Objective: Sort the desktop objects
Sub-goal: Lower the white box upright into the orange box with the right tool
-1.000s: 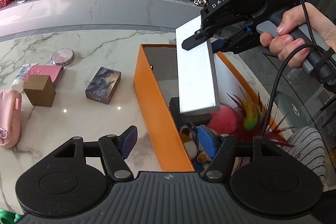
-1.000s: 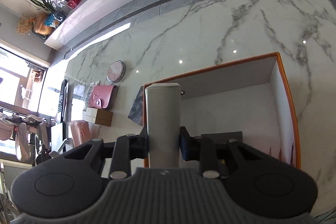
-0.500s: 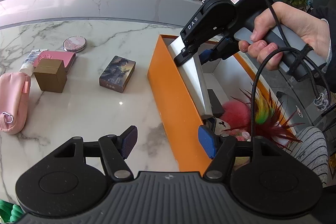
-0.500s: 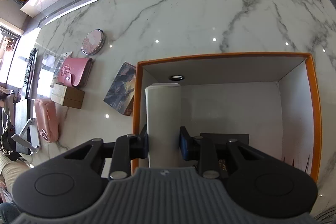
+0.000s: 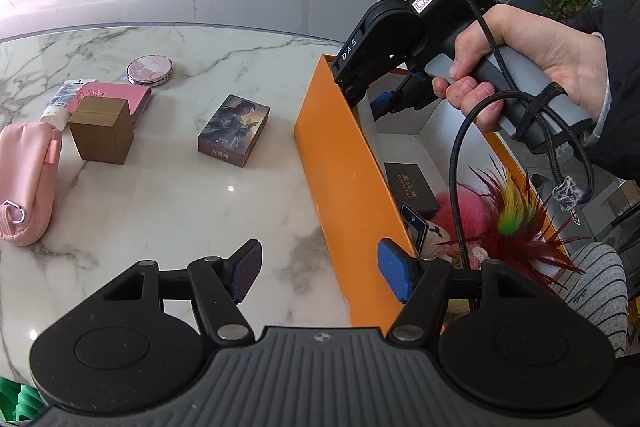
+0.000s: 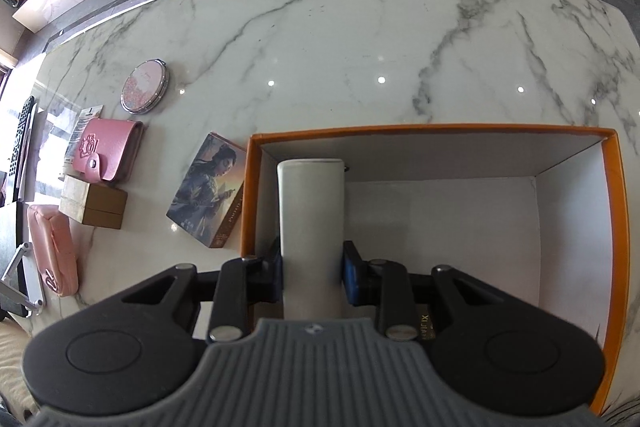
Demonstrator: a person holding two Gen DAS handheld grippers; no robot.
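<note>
White marble table (image 6: 360, 39) under bright room light, and the orange box (image 6: 614, 227) sits at its near right side. The right gripper (image 6: 312, 273) points steeply down inside the box's left wall, jaws clamped narrow on a grey flat case (image 6: 312, 223) held upright just beside that wall. The left gripper (image 5: 320, 273) hovers over the box's left edge, jaws wide and empty. Out on the tabletop: picture box (image 5: 234, 131), brown box (image 5: 102, 135), pink wallet (image 6: 106, 149), round mirror (image 6: 145, 91), pink pouch (image 5: 24, 179).

Glossy marble table (image 6: 360, 39), matt cardboard box (image 6: 614, 227)
</note>
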